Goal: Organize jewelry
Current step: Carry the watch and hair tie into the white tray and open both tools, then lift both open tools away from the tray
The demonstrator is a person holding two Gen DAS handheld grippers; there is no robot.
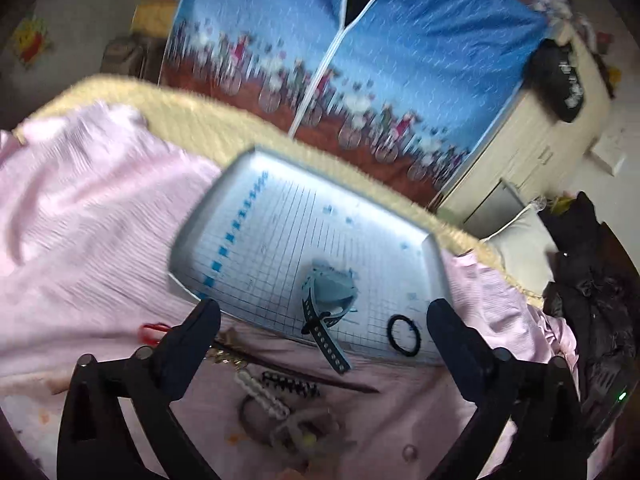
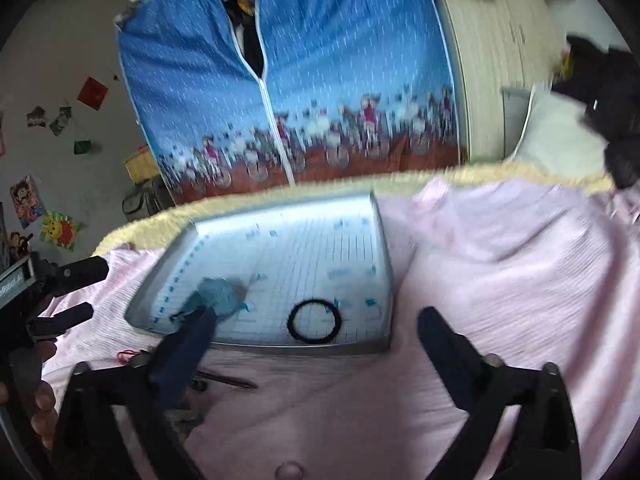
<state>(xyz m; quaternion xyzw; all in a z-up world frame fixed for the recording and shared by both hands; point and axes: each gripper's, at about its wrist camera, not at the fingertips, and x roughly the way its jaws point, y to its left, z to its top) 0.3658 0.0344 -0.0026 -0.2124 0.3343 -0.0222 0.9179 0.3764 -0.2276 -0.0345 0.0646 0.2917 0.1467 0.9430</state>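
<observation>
My left claw [image 1: 323, 320] is wide open and holds nothing. So is my right claw [image 2: 316, 334]. Both hang over the pink blanket [image 1: 100, 208] on the bed.

Just past the tips of my left claw sits the silver tray [image 1: 200, 236]. The blue watch [image 1: 328, 300] lies in it, right between my two left fingers. Its strap [image 1: 330, 350] pokes out over the near rim of the tray. The black hair ring [image 1: 405, 335] is in the tray too, close to my right-side finger.

Under my left claw, closer to me, is a small heap still waiting on the blanket: a white bead piece [image 1: 262, 394], a black comb clip [image 1: 290, 386], a long dark stick [image 1: 304, 376] and a red loop [image 1: 154, 330] out past my left-side finger.

Here is what worries me. The pictures are blurry, so I think the claws are moving fast. If I dip down like that, I could bump the watch strap and pull the watch out of the tray. The tray sits on a soft blanket, so a push on its rim could tip it and spill things. The heap is all bunched up. I might grab two things at once, or pinch the blanket too. The beads look slippery and could slide out of my fingers.
</observation>
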